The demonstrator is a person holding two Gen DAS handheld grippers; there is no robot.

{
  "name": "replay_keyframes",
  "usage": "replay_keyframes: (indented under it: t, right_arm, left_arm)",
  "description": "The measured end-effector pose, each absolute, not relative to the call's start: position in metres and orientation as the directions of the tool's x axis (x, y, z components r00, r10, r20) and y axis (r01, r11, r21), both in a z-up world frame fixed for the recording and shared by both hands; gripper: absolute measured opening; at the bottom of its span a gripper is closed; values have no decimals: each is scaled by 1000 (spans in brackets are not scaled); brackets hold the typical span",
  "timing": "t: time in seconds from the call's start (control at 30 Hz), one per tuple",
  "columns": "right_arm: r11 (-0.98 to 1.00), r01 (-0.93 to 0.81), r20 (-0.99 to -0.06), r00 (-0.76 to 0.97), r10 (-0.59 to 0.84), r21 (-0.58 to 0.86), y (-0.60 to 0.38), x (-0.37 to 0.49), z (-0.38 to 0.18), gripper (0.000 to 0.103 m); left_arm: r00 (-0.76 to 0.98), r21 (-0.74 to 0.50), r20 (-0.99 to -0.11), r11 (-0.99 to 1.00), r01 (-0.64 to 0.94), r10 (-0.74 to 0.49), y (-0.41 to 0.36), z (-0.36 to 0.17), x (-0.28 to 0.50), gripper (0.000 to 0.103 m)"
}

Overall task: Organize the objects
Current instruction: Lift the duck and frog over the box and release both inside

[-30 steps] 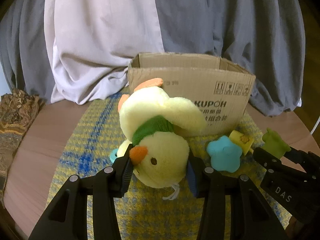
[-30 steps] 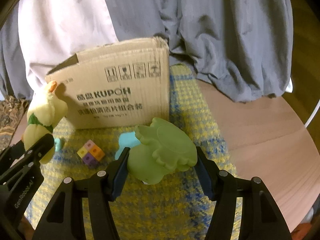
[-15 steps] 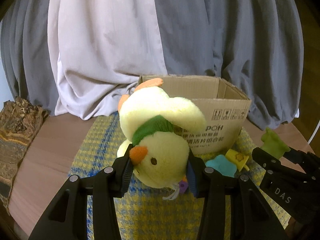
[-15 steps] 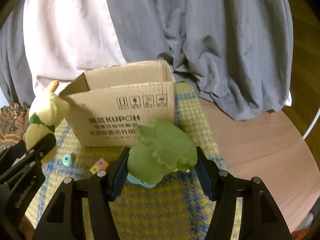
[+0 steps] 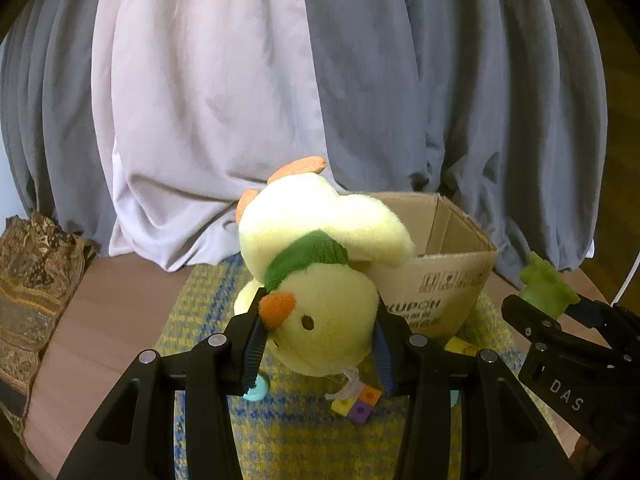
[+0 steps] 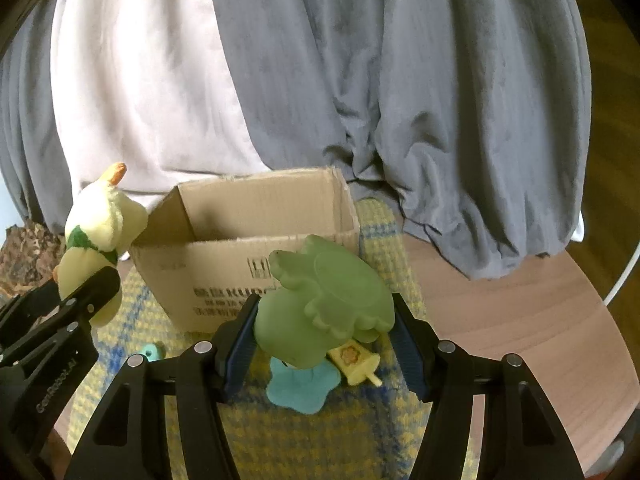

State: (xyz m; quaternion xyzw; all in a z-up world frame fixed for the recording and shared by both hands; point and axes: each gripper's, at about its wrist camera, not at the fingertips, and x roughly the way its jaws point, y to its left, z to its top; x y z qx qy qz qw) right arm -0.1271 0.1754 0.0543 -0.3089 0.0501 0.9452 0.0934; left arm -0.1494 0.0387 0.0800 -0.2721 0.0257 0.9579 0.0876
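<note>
My left gripper (image 5: 316,344) is shut on a yellow plush duck (image 5: 320,280) with a green scarf and holds it head-down above the mat, in front of the open cardboard box (image 5: 452,264). The duck also shows at the left of the right wrist view (image 6: 100,228). My right gripper (image 6: 324,332) is shut on a green rubber toy (image 6: 328,304) and holds it above the mat, just before the box (image 6: 256,240). The green toy also shows in the left wrist view (image 5: 546,284). The box interior that shows looks empty.
A yellow and blue woven mat (image 6: 320,440) covers the round wooden table (image 6: 520,320). On the mat lie a teal star (image 6: 300,388), a yellow block (image 6: 354,362), a teal ring (image 5: 256,390) and coloured cubes (image 5: 360,400). Grey and white drapes hang behind. A patterned cloth (image 5: 32,280) lies left.
Both grippers have risen with their toys, so the box's open top now shows from above. The small toys on the mat look lower and nearer.
</note>
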Motion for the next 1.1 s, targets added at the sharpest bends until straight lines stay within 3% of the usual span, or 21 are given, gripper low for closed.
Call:
replay_keyframes:
  t: [0.67,1.1]
  right_arm:
    - [-981,-192,-523,-839,149,29,176,-155,101,62]
    - [-984,-179,-547,-824,144,10,176,-199,106,62]
  left_arm:
    - [-861,31,-480,-978,-209,169,46,121,-193,46]
    - [-829,51,-532,-970,-236,174,54,118,-237,46]
